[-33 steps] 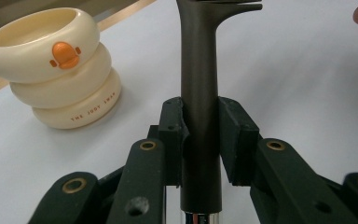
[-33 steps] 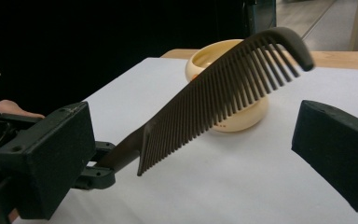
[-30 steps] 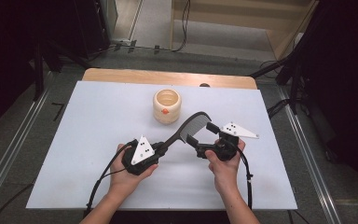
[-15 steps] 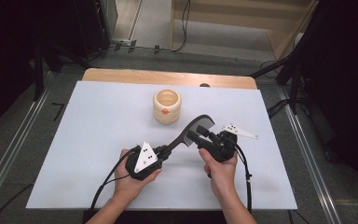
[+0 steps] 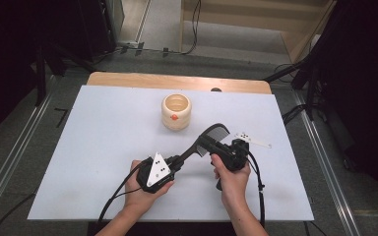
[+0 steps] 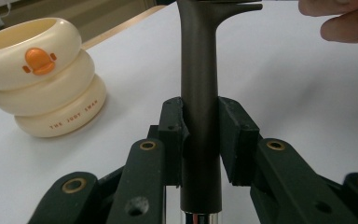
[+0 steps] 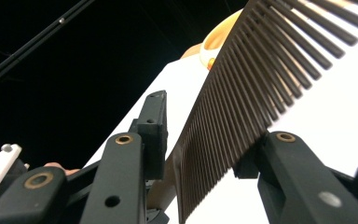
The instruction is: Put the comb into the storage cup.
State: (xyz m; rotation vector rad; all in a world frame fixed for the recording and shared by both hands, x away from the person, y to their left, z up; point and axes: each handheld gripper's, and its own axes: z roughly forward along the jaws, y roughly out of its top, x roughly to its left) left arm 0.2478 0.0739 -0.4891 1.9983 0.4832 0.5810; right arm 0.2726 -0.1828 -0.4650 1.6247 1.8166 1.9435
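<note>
at frame centre the left gripper (image 6: pixel 200 140) pinches the dark plastic comb (image 5: pixel 204 142) by its handle; the right gripper (image 7: pixel 205 140) is spread around its teeth. close squarely, avoid twisting.

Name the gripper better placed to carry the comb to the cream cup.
Left, probably. The left gripper is clamped on the comb handle, cup close ahead. The right gripper merely straddles the teeth.

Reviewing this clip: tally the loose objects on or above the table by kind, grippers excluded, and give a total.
Comb, dark, handle clamped in the left gripper: 1
Cup, cream, ring-stacked shape with an orange duck mark: 1
Total: 2
</note>
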